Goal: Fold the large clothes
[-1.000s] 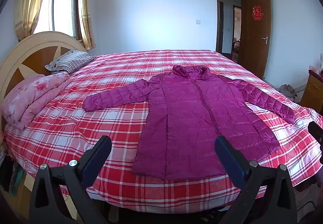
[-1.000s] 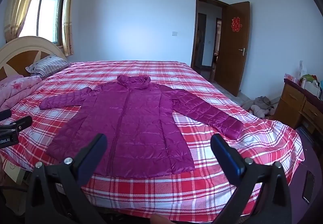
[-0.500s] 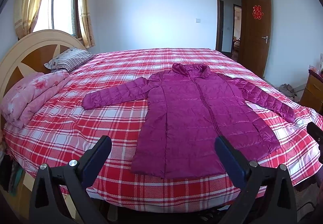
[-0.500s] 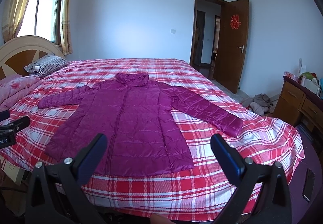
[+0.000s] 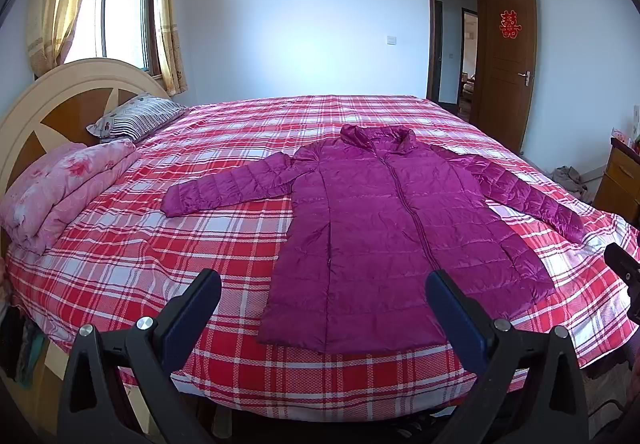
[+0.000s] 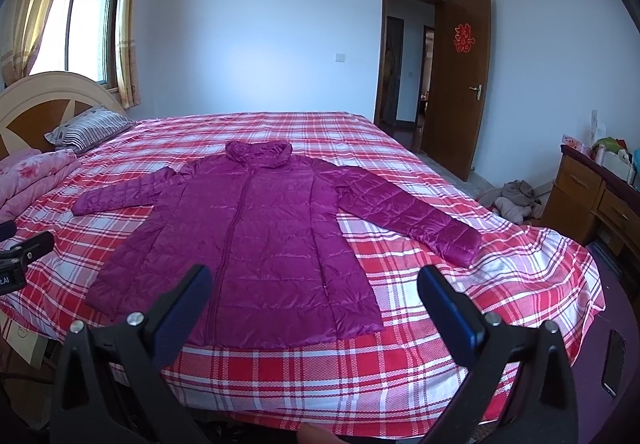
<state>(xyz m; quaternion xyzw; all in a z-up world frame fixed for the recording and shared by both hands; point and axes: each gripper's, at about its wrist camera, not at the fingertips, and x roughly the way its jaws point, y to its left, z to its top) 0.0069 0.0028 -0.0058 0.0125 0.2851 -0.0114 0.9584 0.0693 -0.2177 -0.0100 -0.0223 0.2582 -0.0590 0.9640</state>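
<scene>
At the left edge of the bed, by the headboard, lies a folded pink quilt, with a striped pillow just beyond it. The purple jacket is spread flat on the red plaid cover, nearer the foot-side half of the bed, collar toward the far edge, hem at the near edge, both sleeves stretched out to the sides. The left tongs are released, jaws wide apart, above the near edge and not touching the jacket. The right tongs are released as well, over the hem. To the right stand an open brown door and a wooden dresser.
</scene>
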